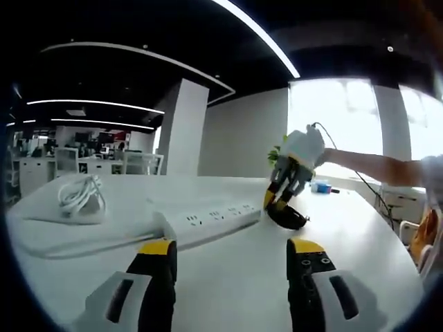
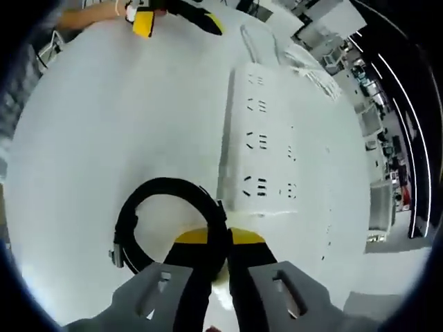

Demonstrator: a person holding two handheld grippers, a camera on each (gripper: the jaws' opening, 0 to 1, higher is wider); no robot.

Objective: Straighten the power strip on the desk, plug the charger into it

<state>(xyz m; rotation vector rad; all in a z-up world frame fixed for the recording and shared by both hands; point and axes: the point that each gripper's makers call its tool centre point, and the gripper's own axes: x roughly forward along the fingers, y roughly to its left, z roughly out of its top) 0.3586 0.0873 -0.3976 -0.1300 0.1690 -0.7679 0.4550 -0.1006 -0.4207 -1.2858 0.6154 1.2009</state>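
Note:
A white power strip (image 1: 208,220) lies on the white desk (image 1: 228,290), just beyond my left gripper (image 1: 232,250), which is open with nothing between its jaws. The strip's white cable (image 1: 79,195) is coiled at its far left end. My right gripper (image 1: 285,185) hangs over the strip's right end, shut on a black looped cable (image 1: 287,217). In the right gripper view, my right gripper (image 2: 218,242) pinches that black looped cable (image 2: 166,228), which rests on the desk beside the near end of the power strip (image 2: 259,145). The left gripper (image 2: 145,22) shows at the top edge.
A person's arm (image 1: 374,166) reaches in from the right. A small plant (image 1: 277,153) and a blue object (image 1: 320,185) sit at the desk's far side. Office desks and chairs (image 1: 104,162) stand behind. The white cable (image 2: 304,63) lies past the strip.

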